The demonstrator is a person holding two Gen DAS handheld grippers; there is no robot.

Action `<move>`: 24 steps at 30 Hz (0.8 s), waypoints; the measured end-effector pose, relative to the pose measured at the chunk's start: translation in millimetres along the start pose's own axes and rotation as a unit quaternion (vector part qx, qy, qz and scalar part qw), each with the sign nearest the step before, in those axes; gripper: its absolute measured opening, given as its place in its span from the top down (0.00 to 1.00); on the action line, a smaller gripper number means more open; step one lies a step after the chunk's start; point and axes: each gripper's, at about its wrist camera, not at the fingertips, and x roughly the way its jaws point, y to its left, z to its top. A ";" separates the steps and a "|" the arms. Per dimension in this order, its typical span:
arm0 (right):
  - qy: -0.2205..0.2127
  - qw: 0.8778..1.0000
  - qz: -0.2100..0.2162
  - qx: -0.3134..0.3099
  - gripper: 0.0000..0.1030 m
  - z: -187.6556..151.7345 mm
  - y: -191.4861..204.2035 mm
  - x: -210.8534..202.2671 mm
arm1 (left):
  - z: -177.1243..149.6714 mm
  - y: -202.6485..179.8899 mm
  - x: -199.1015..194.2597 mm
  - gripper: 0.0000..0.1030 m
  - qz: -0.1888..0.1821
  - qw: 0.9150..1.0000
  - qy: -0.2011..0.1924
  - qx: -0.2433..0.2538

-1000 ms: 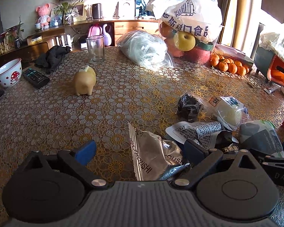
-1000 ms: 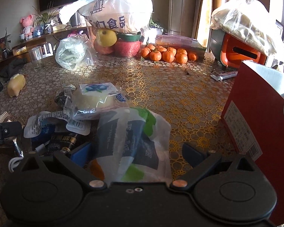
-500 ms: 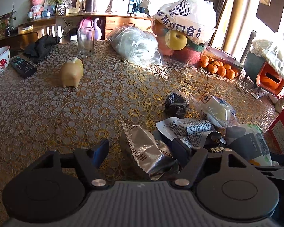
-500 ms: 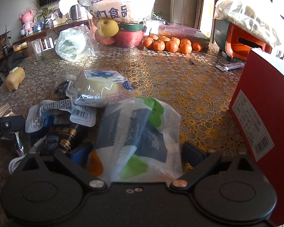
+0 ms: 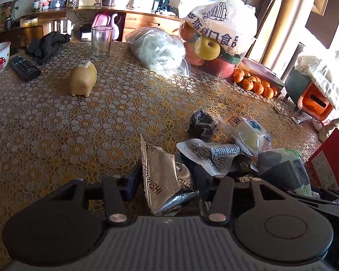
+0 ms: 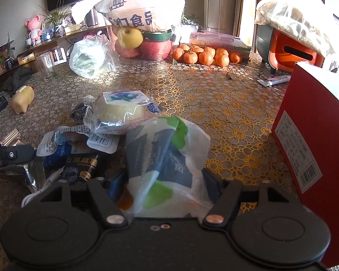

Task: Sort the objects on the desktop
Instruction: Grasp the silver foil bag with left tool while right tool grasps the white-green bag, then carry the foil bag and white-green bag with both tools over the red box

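Left gripper closing, jaws partly open, silver foil wrapper standing between them; left pad at the wrapper's edge, firm pinch not confirmable. Right gripper closing around white, grey and green packet, both fingers hard against its sides. Wrapped bun just beyond the packet, black sachet to its left. Red box near right. Lace-patterned tablecloth; tangerines and bagged fruit at far edge.
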 end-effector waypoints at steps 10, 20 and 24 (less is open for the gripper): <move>-0.019 1.000 -0.003 -0.004 0.44 5.7 -1.7 -19.6 | -2.1 1.9 -15.4 0.63 0.004 1.000 -0.004 -0.020; -0.035 0.999 0.000 -0.005 0.45 9.9 -2.7 -44.6 | -0.7 0.3 -39.6 0.65 0.000 0.999 -0.020 -0.029; -0.044 0.999 0.003 -0.005 0.45 10.9 -3.3 -57.7 | 1.4 -4.8 -52.4 0.65 -0.003 0.999 -0.032 -0.025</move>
